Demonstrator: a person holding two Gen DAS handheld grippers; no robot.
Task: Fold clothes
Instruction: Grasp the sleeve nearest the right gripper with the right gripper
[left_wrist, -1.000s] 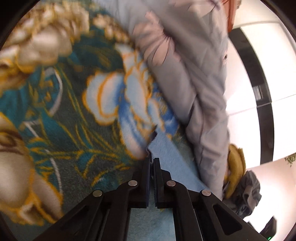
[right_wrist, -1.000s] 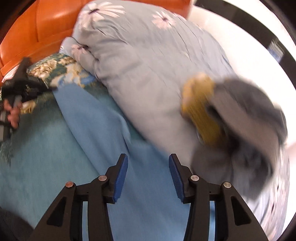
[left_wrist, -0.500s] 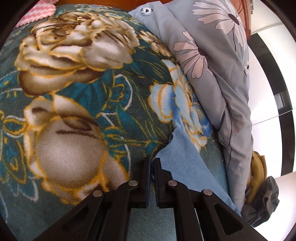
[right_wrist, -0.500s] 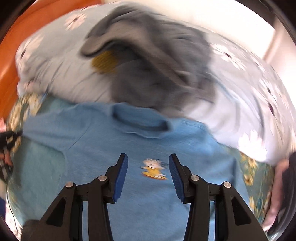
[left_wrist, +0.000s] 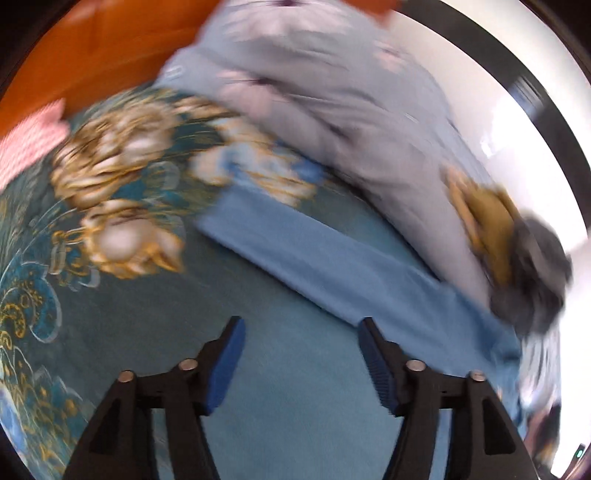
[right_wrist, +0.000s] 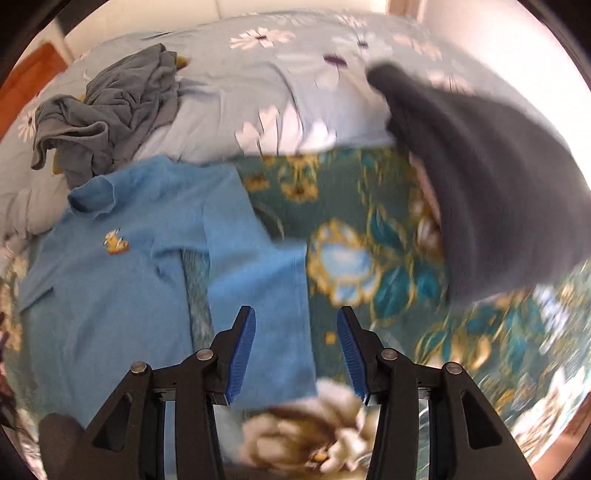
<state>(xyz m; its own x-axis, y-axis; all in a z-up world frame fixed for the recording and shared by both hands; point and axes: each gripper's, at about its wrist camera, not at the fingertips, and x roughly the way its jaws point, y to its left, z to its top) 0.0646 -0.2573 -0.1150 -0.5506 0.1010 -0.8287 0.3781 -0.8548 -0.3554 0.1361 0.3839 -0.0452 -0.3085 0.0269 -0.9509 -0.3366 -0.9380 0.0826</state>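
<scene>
Now both tongs gape, holding nothing: the right gripper hovers right over the blue sweater sleeve, whose long axis runs toward 11 o'clock; the left gripper sees its sleeve farther off, slanting from 11 to 3 o'clock across the floral blanket, so the right is nearer

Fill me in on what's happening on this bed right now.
A person with a two-finger gripper in each hand is folding a blue shirt spread flat on a floral teal blanket. Both the left gripper and the right gripper are open and hold nothing; the right one hovers over the shirt's sleeve. A crumpled grey garment lies on the daisy-print duvet behind the shirt. A dark blurred shape at the right of the right wrist view cannot be identified.
</scene>
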